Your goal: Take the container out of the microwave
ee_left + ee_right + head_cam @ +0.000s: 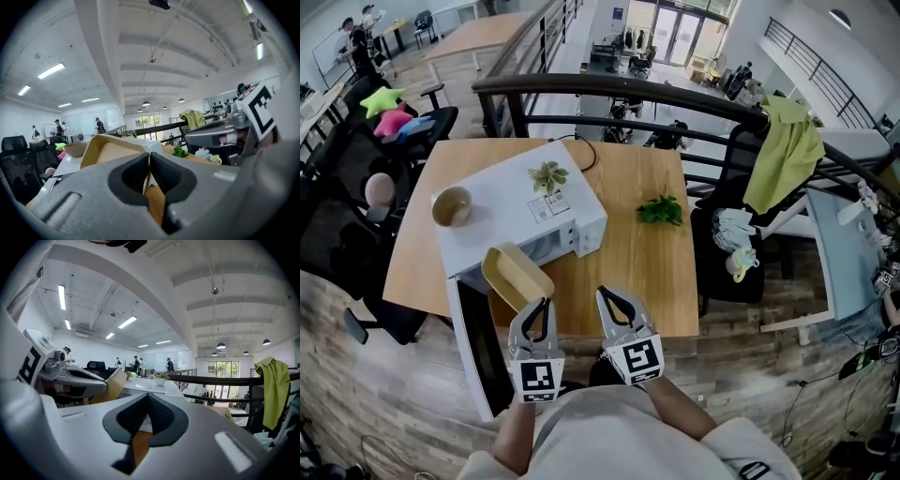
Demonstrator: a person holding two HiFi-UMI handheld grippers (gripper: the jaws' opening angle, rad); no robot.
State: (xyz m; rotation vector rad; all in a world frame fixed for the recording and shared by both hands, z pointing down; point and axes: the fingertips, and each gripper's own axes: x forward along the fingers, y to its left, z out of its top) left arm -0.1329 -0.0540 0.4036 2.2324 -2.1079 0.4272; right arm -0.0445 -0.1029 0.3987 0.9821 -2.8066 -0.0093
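left gripper (541,306) is clamped shut on one thin side wall of the yellow container (514,274), and that pinch is all that's holding it. the container is already out of the microwave (502,223), tilted in the air just in front of the opening, over the near edge of the tabletop (649,281) by its near-left corner. right gripper (609,300) is closed with nothing in it, hanging just beside the left one.

what i'd worry about:
- a one-wall grip on a tilted tub looks like it could pivot or slip out of the pads. can't tell if anything's inside, but if there is, the tilt could dump it.
- the open door (474,349) sticks out past the near edge, right under the container. lowering it straight down would probably hit the door and knock the grip loose.
- swinging it back or up risks clipping the microwave front, or the bowl (452,206) and little plant (548,176) sitting on top.

room-wise, the best open spot is the bare wood to the right of the microwave, along the near edge toward the near-right corner. the green leafy sprig (660,210) sits further back, well apart from that patch. left side is tight: the microwave takes that end and there's a chair just past the left edge.
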